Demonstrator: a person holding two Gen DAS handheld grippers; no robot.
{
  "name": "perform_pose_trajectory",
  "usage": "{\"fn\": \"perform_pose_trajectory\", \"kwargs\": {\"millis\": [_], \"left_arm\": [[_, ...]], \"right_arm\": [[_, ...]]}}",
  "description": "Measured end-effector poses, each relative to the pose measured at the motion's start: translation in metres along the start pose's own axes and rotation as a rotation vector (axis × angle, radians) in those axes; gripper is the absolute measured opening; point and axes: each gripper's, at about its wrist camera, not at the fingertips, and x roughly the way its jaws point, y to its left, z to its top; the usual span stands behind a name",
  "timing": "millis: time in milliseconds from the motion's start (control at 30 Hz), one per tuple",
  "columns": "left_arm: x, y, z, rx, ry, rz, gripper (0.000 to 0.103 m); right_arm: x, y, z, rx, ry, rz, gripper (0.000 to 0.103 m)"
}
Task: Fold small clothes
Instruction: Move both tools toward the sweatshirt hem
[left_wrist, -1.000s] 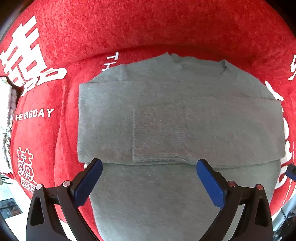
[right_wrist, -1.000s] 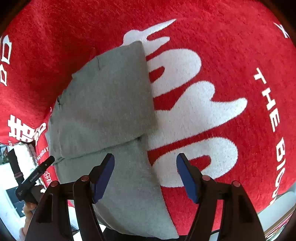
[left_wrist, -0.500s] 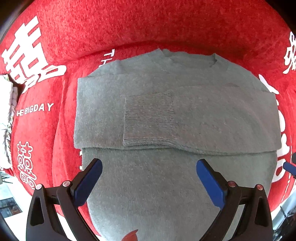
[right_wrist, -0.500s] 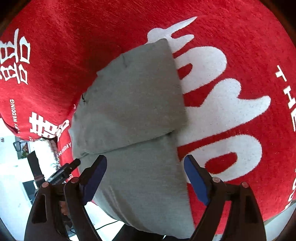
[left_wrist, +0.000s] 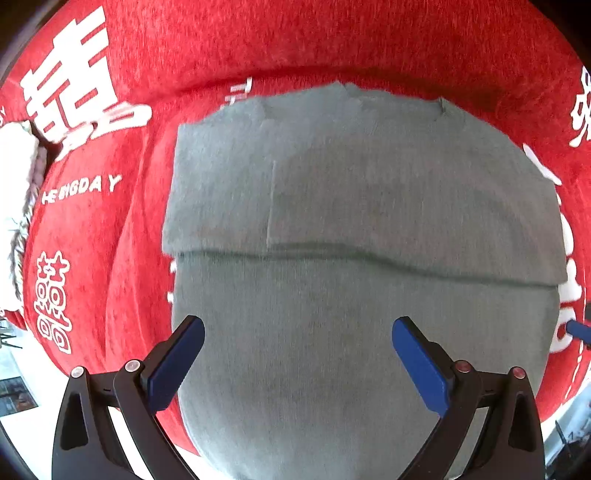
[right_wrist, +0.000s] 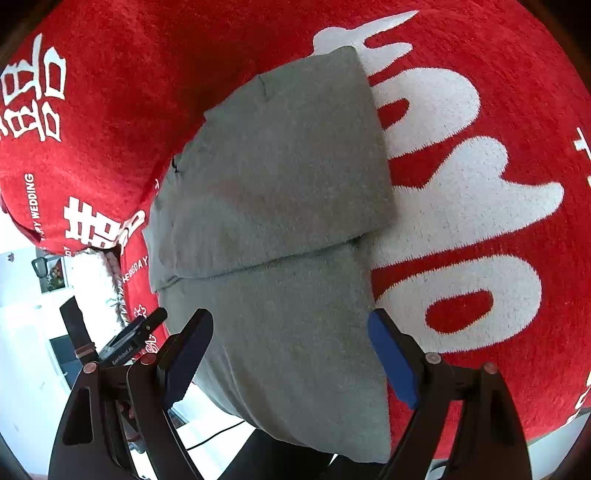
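Note:
A small grey knit sweater (left_wrist: 354, 206) lies flat on a red cloth, neck at the far side, both sleeves folded across its chest. Its lower body runs toward me. My left gripper (left_wrist: 297, 338) is open and empty, hovering above the lower body of the sweater. In the right wrist view the same sweater (right_wrist: 280, 177) runs up and to the right. My right gripper (right_wrist: 291, 334) is open and empty above the sweater's lower part, its right finger near the sweater's right edge.
The red cloth (left_wrist: 332, 40) with white lettering covers the surface and drops off at the near edge. A white fringed textile (left_wrist: 18, 177) lies at the far left. The left gripper's body (right_wrist: 133, 332) shows at the right wrist view's lower left.
Both grippers have pulled back toward the sweater's hem, so the folded sleeves now sit farther up in both views. Both have stayed open.

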Motion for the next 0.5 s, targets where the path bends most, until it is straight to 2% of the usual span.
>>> {"fn": "perform_pose_trajectory", "kwargs": {"millis": [300, 500], "left_arm": [[0.006, 0.032, -0.036, 0.003, 0.048, -0.026, 0.102], [0.008, 0.048, -0.065, 0.021, 0.041, -0.063, 0.102]], "right_arm": [[0.008, -0.006, -0.024, 0.016, 0.002, 0.011, 0.088], [0.023, -0.007, -0.064, 0.018, 0.017, 0.016, 0.088]]}}
